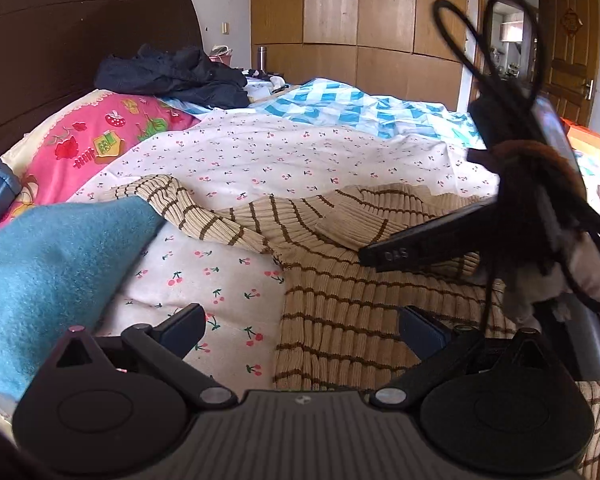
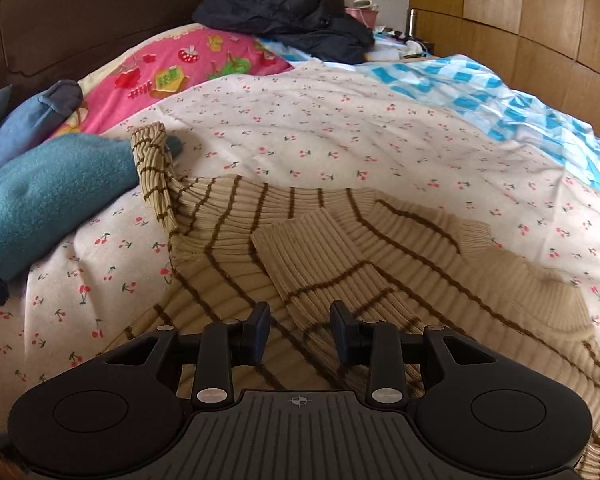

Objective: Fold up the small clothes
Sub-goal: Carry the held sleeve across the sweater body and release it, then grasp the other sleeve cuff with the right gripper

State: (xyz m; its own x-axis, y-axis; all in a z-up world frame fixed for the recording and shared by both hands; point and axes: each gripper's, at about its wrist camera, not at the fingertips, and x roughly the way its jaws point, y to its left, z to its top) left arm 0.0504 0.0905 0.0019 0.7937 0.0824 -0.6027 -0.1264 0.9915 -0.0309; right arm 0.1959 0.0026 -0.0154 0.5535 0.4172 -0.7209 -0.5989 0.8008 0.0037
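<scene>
A beige ribbed sweater with thin brown stripes (image 2: pixel 340 248) lies crumpled on the cherry-print bedsheet (image 2: pixel 340 132). One sleeve is folded across its body and the other trails toward a teal garment. My right gripper (image 2: pixel 301 332) hovers low over the sweater's middle, jaws apart, with fabric showing below the gap and nothing pinched. My left gripper (image 1: pixel 304 332) is open wide over the sweater's left edge (image 1: pixel 340 320), where it meets the sheet. In the left wrist view, one finger (image 1: pixel 412 248) of the right gripper reaches in from the right above the sweater, trailing black cables.
A fuzzy teal garment (image 2: pixel 48 196) lies left of the sweater beside blue cloth. A pink cartoon pillow (image 2: pixel 188 64) and dark clothes (image 2: pixel 284 20) sit by the brown headboard. A blue checked quilt (image 2: pixel 480 92) lies on the far side of the bed, before wooden wardrobes (image 1: pixel 360 20).
</scene>
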